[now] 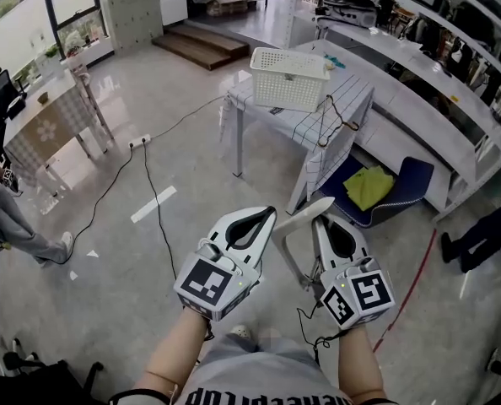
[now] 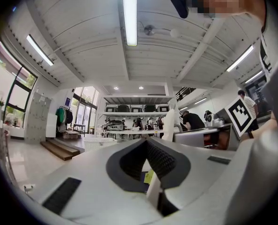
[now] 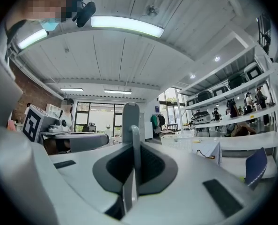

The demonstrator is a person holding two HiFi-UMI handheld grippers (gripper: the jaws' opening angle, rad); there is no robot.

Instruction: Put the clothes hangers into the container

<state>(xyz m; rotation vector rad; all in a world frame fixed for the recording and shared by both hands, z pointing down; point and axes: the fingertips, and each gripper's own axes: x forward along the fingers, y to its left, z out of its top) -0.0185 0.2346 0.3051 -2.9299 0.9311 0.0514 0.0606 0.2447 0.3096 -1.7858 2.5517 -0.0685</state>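
Note:
Low in the head view, close to my body, my right gripper [image 1: 321, 219] is shut on a pale grey clothes hanger [image 1: 294, 219], which sticks out to the left of the jaws. In the right gripper view the hanger [image 3: 130, 117] stands upright between the jaws of the right gripper [image 3: 134, 134]. My left gripper [image 1: 270, 213] is beside it, jaws together with nothing in them; the left gripper view shows its fingertips [image 2: 146, 142] meeting. The container, a white slotted basket [image 1: 288, 78], stands on a table with a checked cloth [image 1: 314, 129] far ahead. The basket [image 3: 178, 141] also shows small in the right gripper view.
A thin dark wire thing [image 1: 333, 122] hangs over the table's front edge. A blue seat with a yellow cloth [image 1: 369, 186] lies on the floor beside the table. Long shelves [image 1: 419, 66] run along the right. Cables [image 1: 153, 201] cross the floor. One person [image 1: 10, 218] stands left and another person [image 1: 482, 230] right.

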